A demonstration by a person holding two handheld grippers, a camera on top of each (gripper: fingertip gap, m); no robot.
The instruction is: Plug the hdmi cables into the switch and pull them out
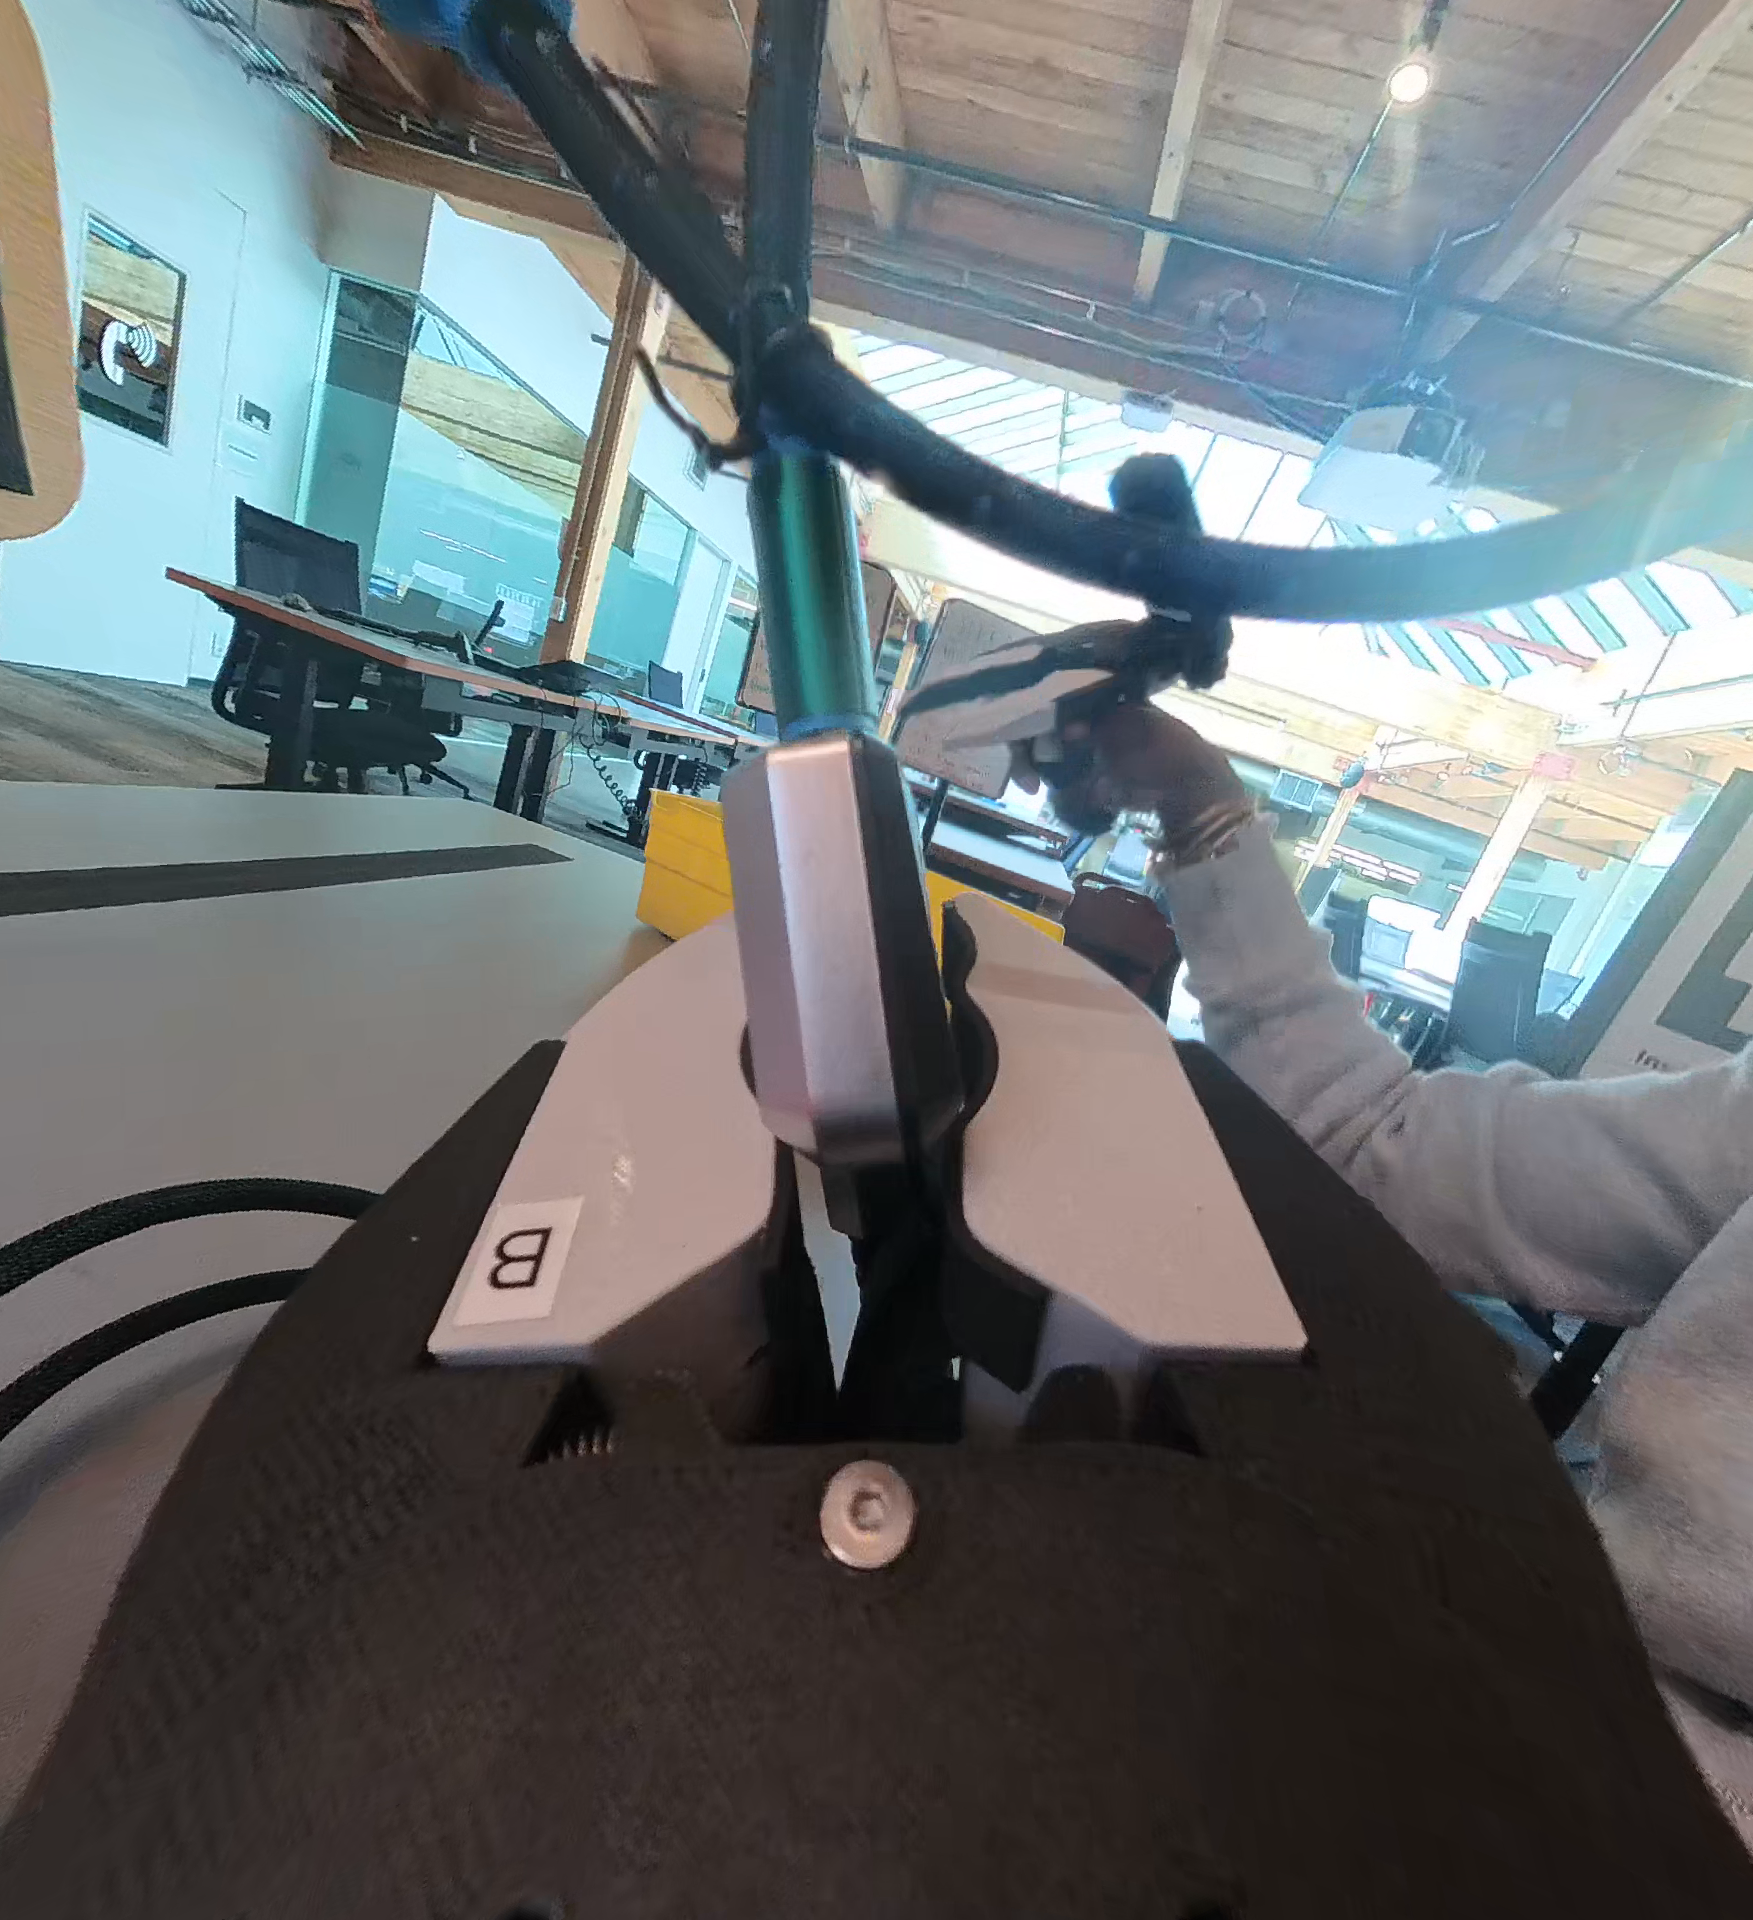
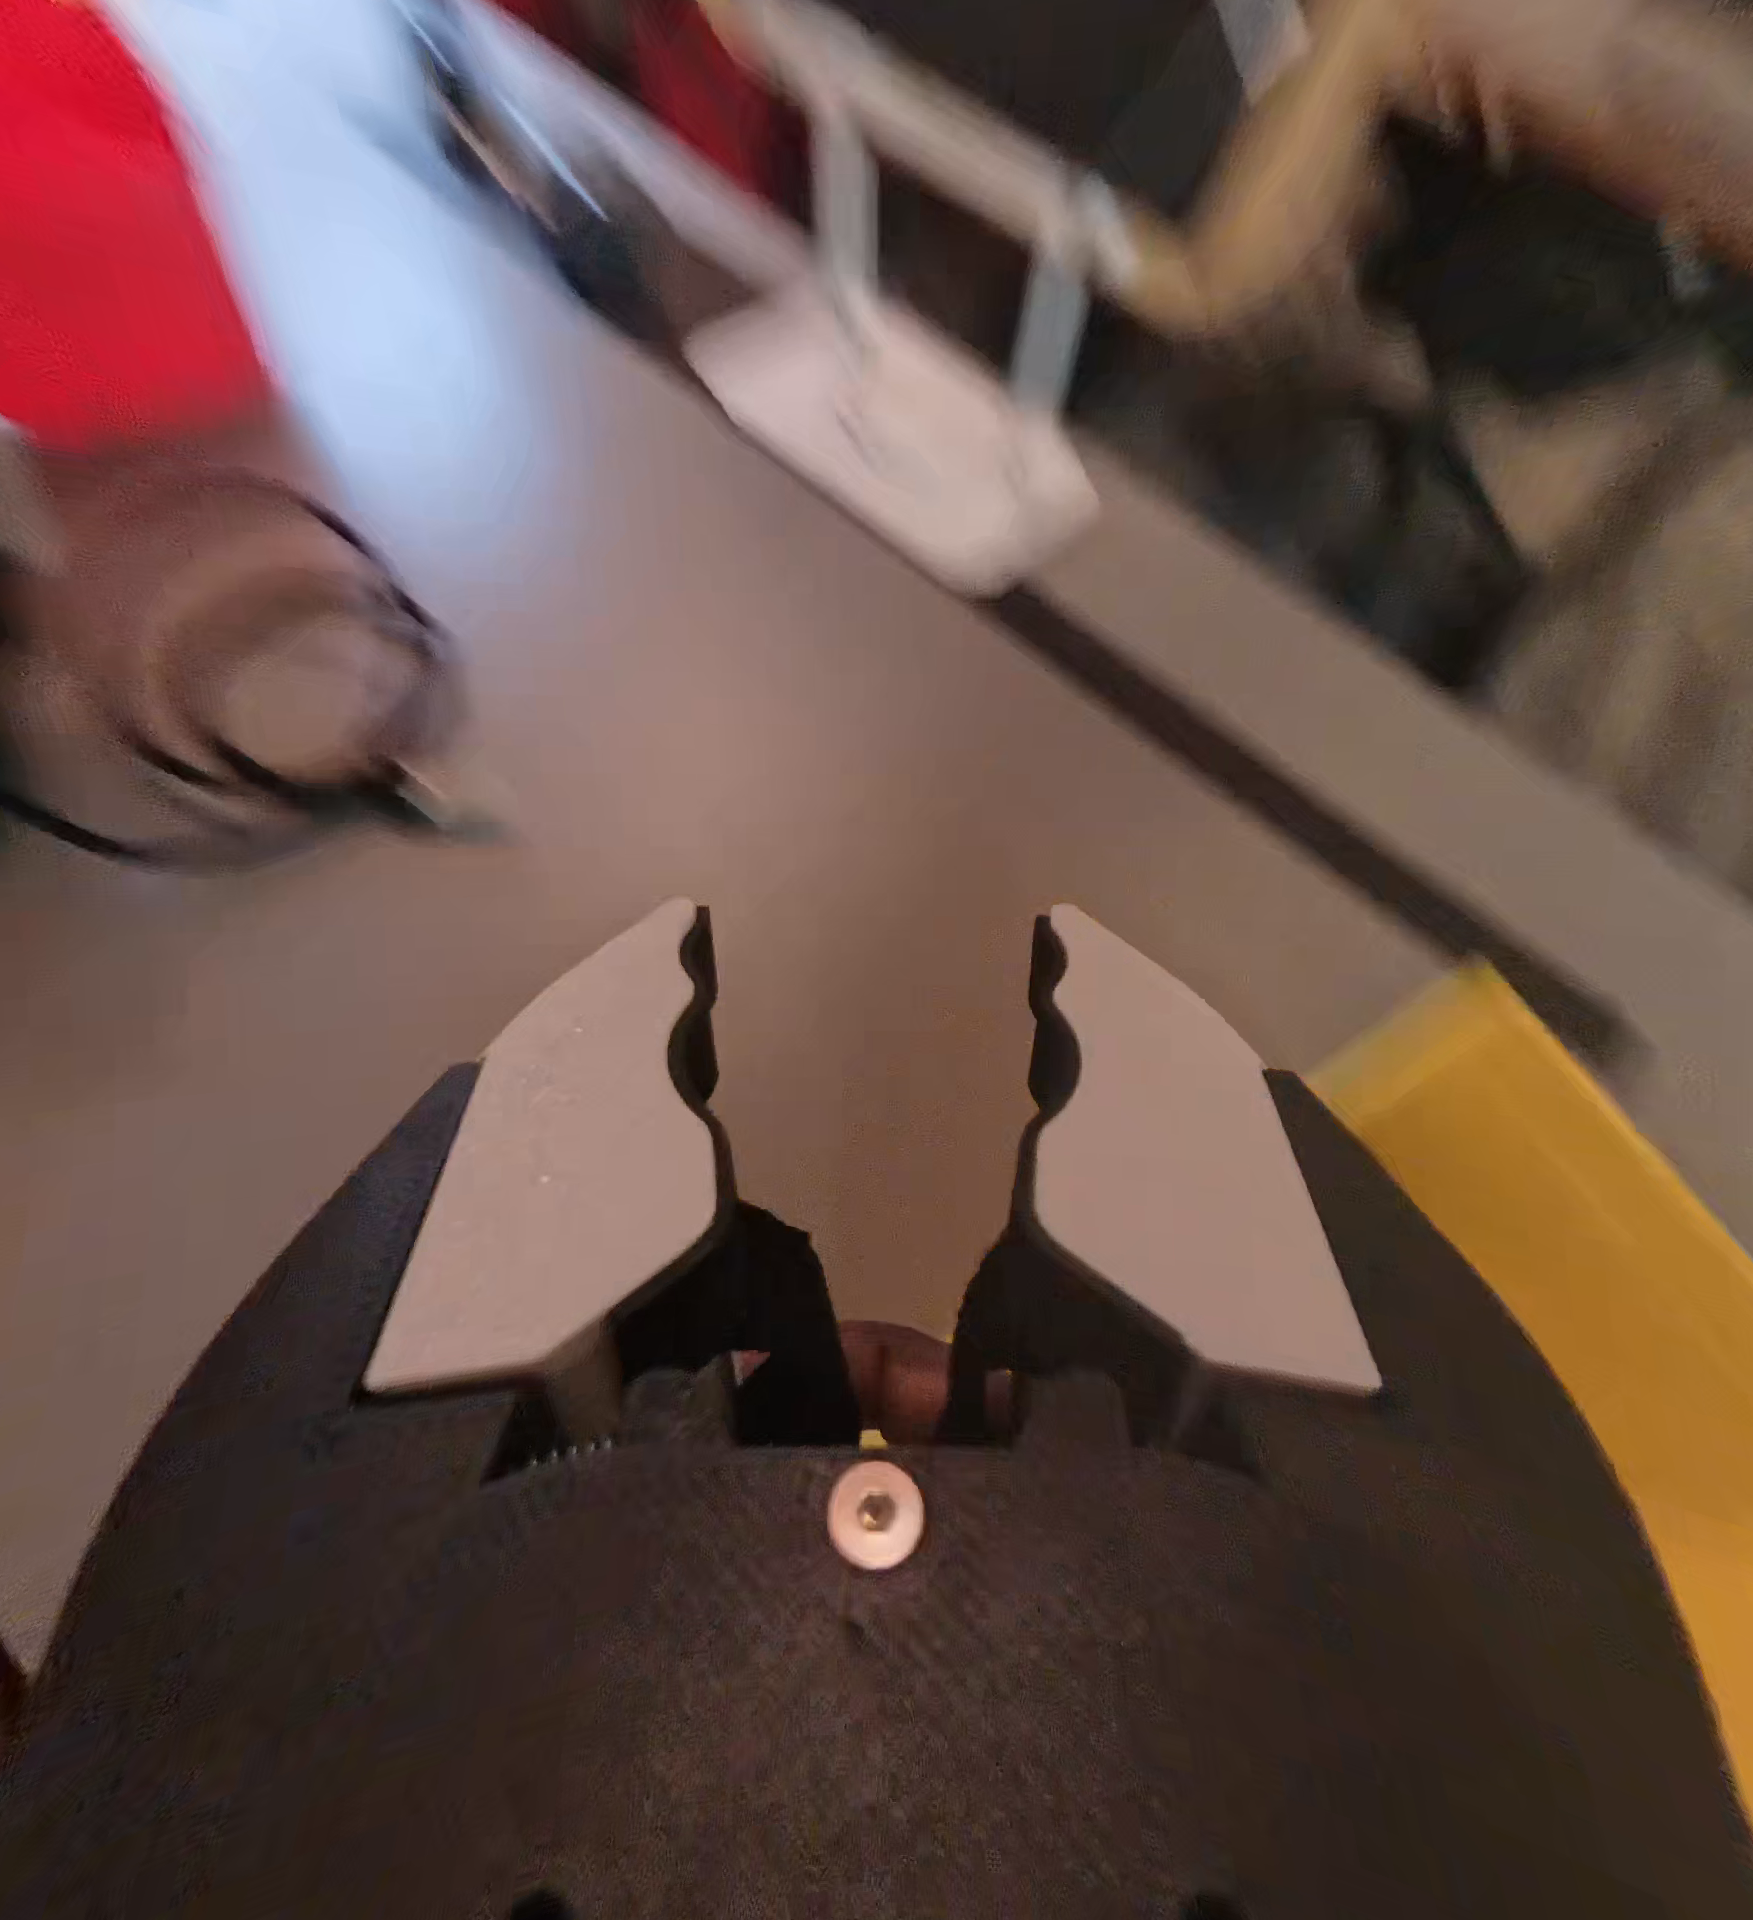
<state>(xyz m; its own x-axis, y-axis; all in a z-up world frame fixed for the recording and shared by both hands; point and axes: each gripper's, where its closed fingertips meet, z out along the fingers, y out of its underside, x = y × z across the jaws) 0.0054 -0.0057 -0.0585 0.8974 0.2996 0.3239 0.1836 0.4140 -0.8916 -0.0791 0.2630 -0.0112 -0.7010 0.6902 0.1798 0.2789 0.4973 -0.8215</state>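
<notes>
In the left wrist view my left gripper (image 1: 841, 935) is shut on a small silver metal box, the switch (image 1: 820, 935). It holds the switch tilted up above the grey table (image 1: 228, 987). A green sleeve (image 1: 810, 603) rises from the switch's top end into black braided cables (image 1: 955, 457) that fork and arc overhead. My right gripper shows farther off in this view (image 1: 1038, 686), held by a hand in a grey sleeve. In the blurred right wrist view my right gripper (image 2: 872, 920) is open and empty over the table (image 2: 799, 727). A coil of black cable (image 2: 280, 707) lies to its left.
A yellow bin (image 1: 685, 862) sits at the table's far edge; it also shows in the right wrist view (image 2: 1578, 1247). More black cable (image 1: 72, 1247) loops on the table at left. A board with a black-and-white marker (image 1: 1745, 935) stands at right. A white flat base (image 2: 903, 447) sits near the table's edge.
</notes>
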